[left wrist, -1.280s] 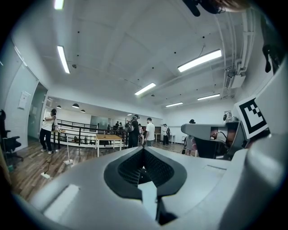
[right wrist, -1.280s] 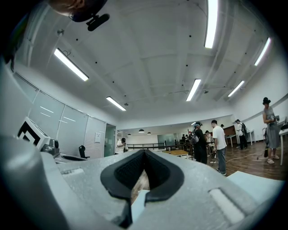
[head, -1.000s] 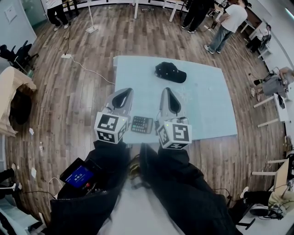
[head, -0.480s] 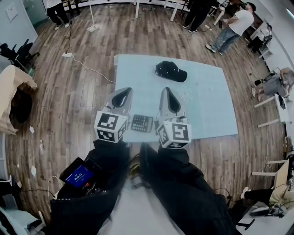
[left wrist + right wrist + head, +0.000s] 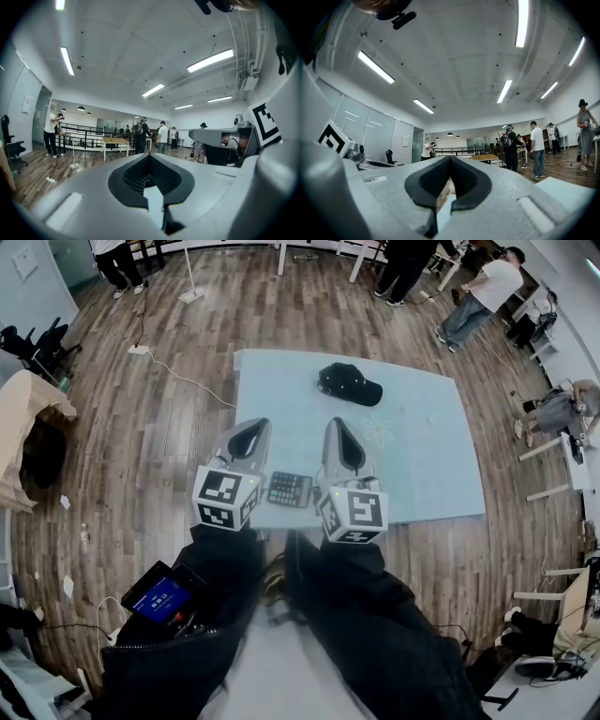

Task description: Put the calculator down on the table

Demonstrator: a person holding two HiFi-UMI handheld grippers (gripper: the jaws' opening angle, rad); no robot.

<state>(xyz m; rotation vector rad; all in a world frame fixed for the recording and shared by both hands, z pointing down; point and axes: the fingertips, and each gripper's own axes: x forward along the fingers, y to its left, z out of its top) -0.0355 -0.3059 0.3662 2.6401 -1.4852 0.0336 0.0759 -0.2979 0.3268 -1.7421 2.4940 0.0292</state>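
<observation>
A dark calculator (image 5: 290, 489) lies flat on the light blue table (image 5: 412, 456), close to its near edge. It sits between my two grippers and neither touches it. My left gripper (image 5: 251, 425) hovers just left of it, held level, jaws together with nothing between them. My right gripper (image 5: 337, 423) hovers just right of it, also level, shut and empty. In the left gripper view the left gripper (image 5: 149, 158) shows its black pads meeting. The right gripper view shows the right gripper (image 5: 451, 159) the same way, and the calculator is hidden there.
A black cap (image 5: 349, 384) lies at the far side of the table. Wooden floor surrounds the table, with a white cable (image 5: 178, 379) at the left. Several people stand at the back of the room. A device with a blue screen (image 5: 161, 597) hangs at my waist.
Both grippers and the calculator have kept still. Only a person at the back right of the room has shifted.
</observation>
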